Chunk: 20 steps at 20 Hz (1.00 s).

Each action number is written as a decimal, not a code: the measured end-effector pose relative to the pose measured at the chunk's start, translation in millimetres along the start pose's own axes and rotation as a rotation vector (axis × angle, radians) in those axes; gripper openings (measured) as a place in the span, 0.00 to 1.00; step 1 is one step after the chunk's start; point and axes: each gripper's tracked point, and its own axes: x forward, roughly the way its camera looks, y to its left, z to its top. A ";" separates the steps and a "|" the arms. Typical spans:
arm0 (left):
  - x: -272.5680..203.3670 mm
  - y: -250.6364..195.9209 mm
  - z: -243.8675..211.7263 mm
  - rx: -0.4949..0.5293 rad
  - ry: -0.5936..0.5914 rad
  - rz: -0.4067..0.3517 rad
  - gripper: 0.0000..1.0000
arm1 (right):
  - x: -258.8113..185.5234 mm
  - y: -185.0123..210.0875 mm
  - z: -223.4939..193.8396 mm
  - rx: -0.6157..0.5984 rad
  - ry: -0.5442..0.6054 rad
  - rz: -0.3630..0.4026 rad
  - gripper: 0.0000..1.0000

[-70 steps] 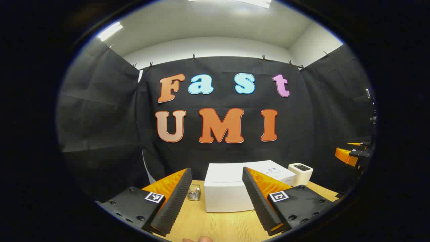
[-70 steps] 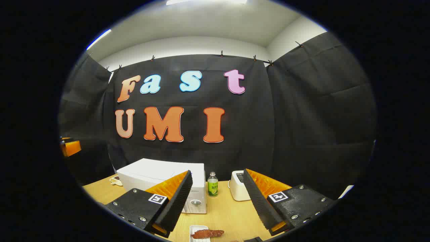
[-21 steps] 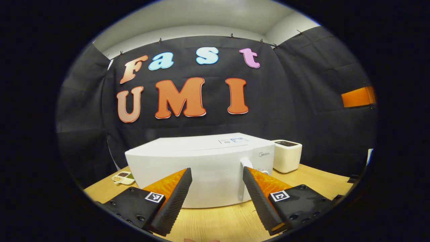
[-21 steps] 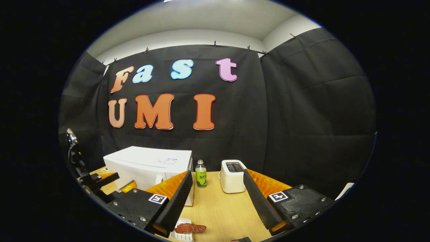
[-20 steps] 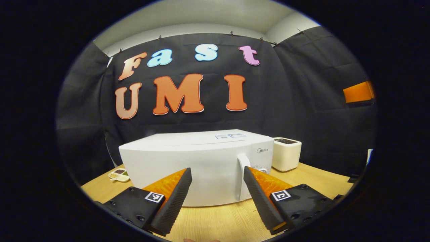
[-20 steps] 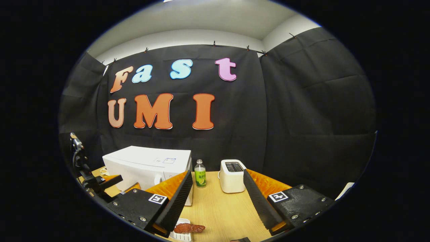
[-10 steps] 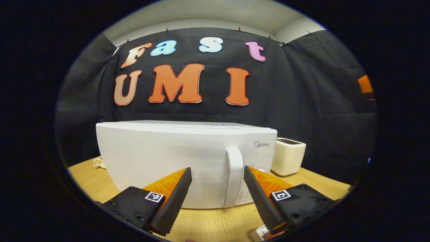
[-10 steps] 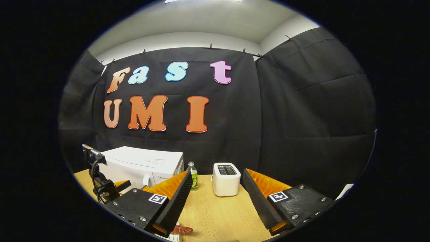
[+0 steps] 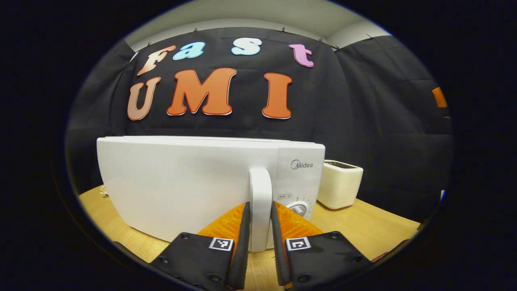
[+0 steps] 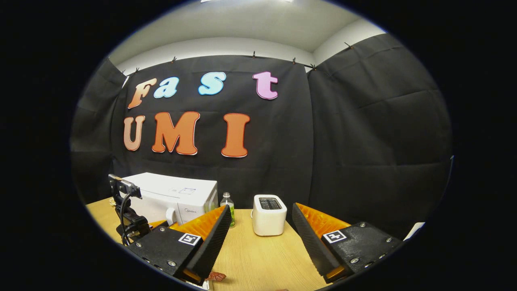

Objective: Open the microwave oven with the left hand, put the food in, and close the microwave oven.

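Both left gripper (image 9: 258,226) jaws pinch the smooth white microwave (image 9: 181,182) handle (image 9: 259,194) (door shut); right gripper (image 10: 260,238) jaws gape

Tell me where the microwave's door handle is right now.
In the left gripper view, the door handle stands upright on the microwave front, just left of the control dial, clamped between the left gripper fingers.

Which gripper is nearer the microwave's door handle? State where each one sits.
Left. The left gripper has its fingers closed around the door handle of the microwave. The right gripper hangs open farther back over the table, facing the toaster.
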 end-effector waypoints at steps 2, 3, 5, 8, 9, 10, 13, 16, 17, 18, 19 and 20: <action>1.8 -0.6 -0.1 0.021 -0.009 -0.013 0.34 | 0.0 -2.6 -1.2 0.001 0.004 -0.006 0.94; 4.3 -0.8 -3.6 0.018 -0.025 -0.027 0.28 | -0.4 -3.1 -1.4 0.004 0.004 -0.006 0.94; 2.0 -1.2 1.7 0.028 -0.025 -0.052 0.13 | -1.1 -3.1 -3.8 0.007 0.013 -0.007 0.94; -22.1 -2.5 -4.2 -0.010 -0.017 -0.068 0.13 | -4.6 -2.6 -1.9 0.000 0.015 -0.007 0.94; -37.5 -0.9 0.4 -0.005 -0.036 -0.083 0.09 | -5.6 -2.2 -1.5 0.002 0.015 -0.011 0.94; -50.2 1.0 5.2 0.002 -0.062 -0.103 0.09 | -8.2 0.3 -1.3 0.007 0.019 -0.008 0.94; -92.2 7.9 -3.3 -0.013 -0.054 -0.164 0.08 | -17.2 12.7 2.7 0.011 0.009 0.009 0.94; -129.6 19.7 -2.2 -0.013 -0.052 -0.216 0.09 | -26.2 25.7 6.4 0.008 0.009 0.023 0.94; -141.3 24.0 -3.2 -0.010 -0.050 -0.230 0.08 | -29.4 30.2 8.8 0.012 0.006 0.029 0.94; -153.0 29.5 -4.4 -0.009 -0.046 -0.242 0.09 | -31.0 33.9 10.0 0.014 0.005 0.031 0.94; -164.4 35.1 -4.1 -0.009 -0.047 -0.257 0.08 | -32.7 37.0 9.9 0.013 0.006 0.033 0.94; -170.9 41.3 -5.7 0.001 -0.041 -0.269 0.08 | -34.7 40.6 10.6 0.014 0.006 0.037 0.94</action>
